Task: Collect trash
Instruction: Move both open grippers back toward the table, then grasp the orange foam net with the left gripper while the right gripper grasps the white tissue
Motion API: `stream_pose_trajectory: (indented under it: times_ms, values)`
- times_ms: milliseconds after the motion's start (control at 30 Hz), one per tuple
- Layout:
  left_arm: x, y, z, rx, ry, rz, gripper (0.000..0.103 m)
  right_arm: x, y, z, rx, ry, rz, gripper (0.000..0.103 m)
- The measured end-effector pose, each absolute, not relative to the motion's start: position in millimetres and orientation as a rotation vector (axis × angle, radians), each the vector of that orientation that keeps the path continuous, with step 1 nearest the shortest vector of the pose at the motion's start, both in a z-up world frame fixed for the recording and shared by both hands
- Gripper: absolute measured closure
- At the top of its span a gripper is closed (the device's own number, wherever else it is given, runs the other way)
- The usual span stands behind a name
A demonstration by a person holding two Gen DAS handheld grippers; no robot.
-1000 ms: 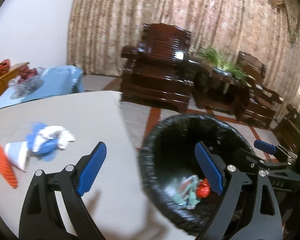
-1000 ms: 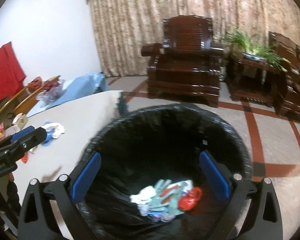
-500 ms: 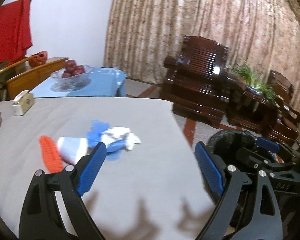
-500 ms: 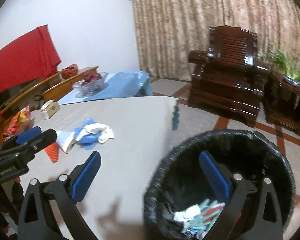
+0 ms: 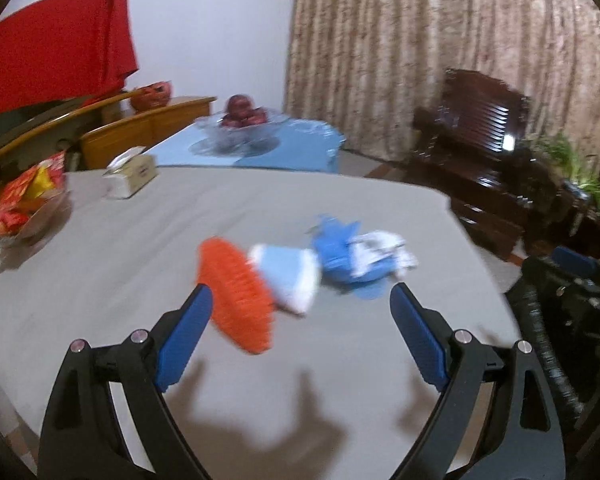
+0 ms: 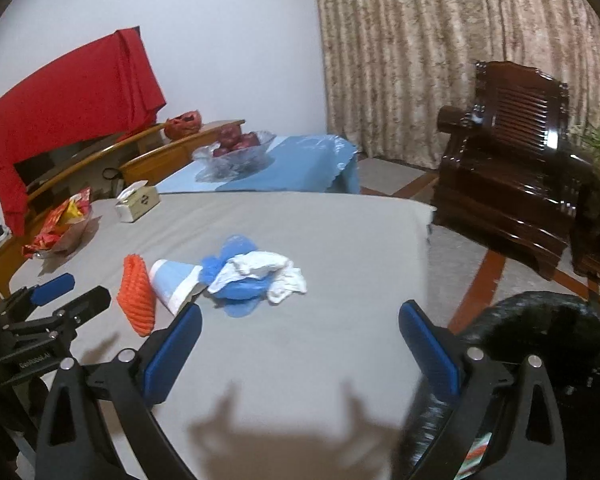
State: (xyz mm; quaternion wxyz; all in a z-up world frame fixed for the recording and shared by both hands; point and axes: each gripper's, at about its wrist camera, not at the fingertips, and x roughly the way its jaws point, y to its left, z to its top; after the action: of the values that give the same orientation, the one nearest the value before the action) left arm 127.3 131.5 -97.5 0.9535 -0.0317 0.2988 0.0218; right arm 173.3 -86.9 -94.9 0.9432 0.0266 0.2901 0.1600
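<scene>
The desk (image 6: 284, 360) has a plain grey top, and in the middle of the frame a small group of trash lies on it: an orange ribbed piece (image 6: 137, 298), a light blue paper cup (image 6: 172, 282) on its side just beside it, and a blue wrapper (image 6: 236, 280) with a crumpled white tissue (image 6: 268, 270) on top. At the far left edge of the desk a tissue box (image 6: 136, 201) stands, and near it a tray with red snack packets (image 6: 58, 226).
</scene>
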Motion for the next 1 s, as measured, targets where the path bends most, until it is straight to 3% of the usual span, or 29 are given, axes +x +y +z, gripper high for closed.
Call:
stream_pose_trajectory:
  times_ms: [533,600,800,1000]
  values:
    - [189,175,-164,-0.109,0.742,0.161,0.018,215,-55,-131,0.034,0.673,0.328,0.006]
    - [197,178,-170,-0.12,0.769,0.161,0.027,222,-52,-133,0.031,0.678,0.329,0.006]
    - [202,192,-175,-0.19,0.796,0.154,0.072,244,-37,-138,0.035,0.684,0.344,0.006]
    - [191,197,-165,-0.2,0.757,0.175,0.077,270,-25,-140,0.047,0.691,0.355,0.008]
